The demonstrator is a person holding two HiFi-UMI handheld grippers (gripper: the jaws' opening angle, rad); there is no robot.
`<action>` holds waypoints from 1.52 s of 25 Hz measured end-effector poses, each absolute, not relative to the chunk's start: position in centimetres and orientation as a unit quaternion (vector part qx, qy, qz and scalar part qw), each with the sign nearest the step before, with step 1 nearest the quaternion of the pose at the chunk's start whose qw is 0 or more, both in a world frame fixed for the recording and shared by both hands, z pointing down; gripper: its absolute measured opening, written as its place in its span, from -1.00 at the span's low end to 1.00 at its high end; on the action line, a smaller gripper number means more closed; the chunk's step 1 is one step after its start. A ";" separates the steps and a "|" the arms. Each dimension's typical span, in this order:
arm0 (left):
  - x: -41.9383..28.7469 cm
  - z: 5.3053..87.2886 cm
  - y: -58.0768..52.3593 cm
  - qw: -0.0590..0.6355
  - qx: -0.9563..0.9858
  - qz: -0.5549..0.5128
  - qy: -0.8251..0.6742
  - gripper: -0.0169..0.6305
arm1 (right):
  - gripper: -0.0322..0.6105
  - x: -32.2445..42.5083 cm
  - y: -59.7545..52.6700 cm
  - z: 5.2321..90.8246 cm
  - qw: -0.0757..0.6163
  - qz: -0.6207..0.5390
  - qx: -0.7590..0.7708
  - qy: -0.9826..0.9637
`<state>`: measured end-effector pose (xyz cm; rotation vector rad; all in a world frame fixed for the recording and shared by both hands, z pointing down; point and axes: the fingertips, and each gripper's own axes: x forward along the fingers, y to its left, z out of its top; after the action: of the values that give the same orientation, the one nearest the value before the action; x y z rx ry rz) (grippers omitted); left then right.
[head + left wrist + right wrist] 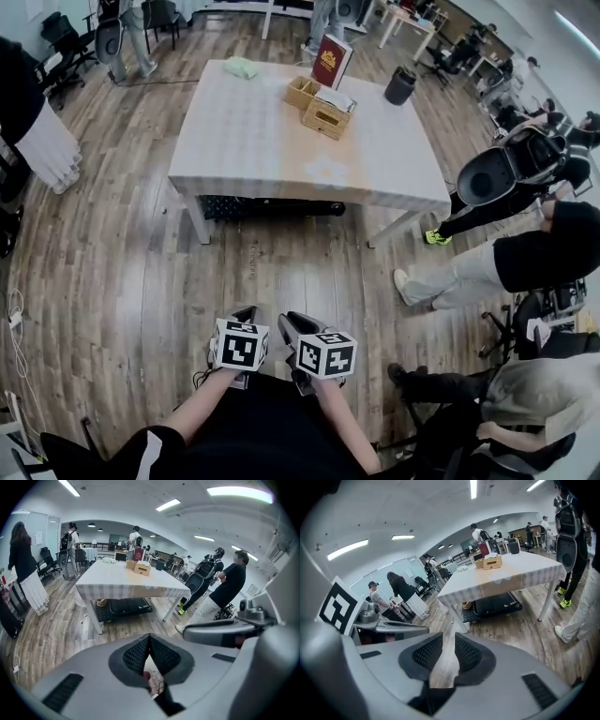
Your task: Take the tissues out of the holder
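Observation:
A wicker tissue holder (327,117) with white tissue showing on top stands on the white table (253,141), far ahead of both grippers. It also shows small in the left gripper view as the holder (142,569) and in the right gripper view as the holder (492,563). My left gripper (246,317) hovers over the wooden floor well short of the table, and its pads meet at the tips (149,638). Beside it, my right gripper (292,325) shows a narrow gap between its pads (448,637), with nothing in it.
On the table stand a second wicker box (302,92), an upright red book (332,61), a black cup (400,85) and a pale cloth (241,67). A black case (272,206) lies under the table. People sit at the right (525,262); another person stands at the left (47,141).

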<state>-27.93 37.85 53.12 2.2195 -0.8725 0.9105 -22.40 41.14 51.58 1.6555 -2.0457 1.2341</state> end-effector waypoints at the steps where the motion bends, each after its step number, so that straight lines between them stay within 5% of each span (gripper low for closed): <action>1: -28.2 53.2 37.3 0.292 0.832 0.343 -0.325 -0.95 | -0.66 -22.5 40.7 51.6 0.116 0.423 0.569 -0.696; 17: -28.0 54.3 30.9 0.315 0.810 0.364 -0.333 -0.95 | -0.65 -22.0 33.5 52.9 0.056 0.478 0.532 -0.697; 24: -25.7 54.3 23.8 0.316 0.794 0.370 -0.366 -0.95 | -0.65 -19.7 26.0 53.5 0.105 0.451 0.509 -0.725; 38: -18.1 51.9 11.8 0.319 0.766 0.354 -0.431 -0.95 | -0.65 -11.4 12.9 51.9 0.097 0.458 0.446 -0.763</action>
<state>-18.12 11.78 51.94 2.0141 -1.1342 0.9298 -11.35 12.90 51.89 1.3200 -2.2599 1.3563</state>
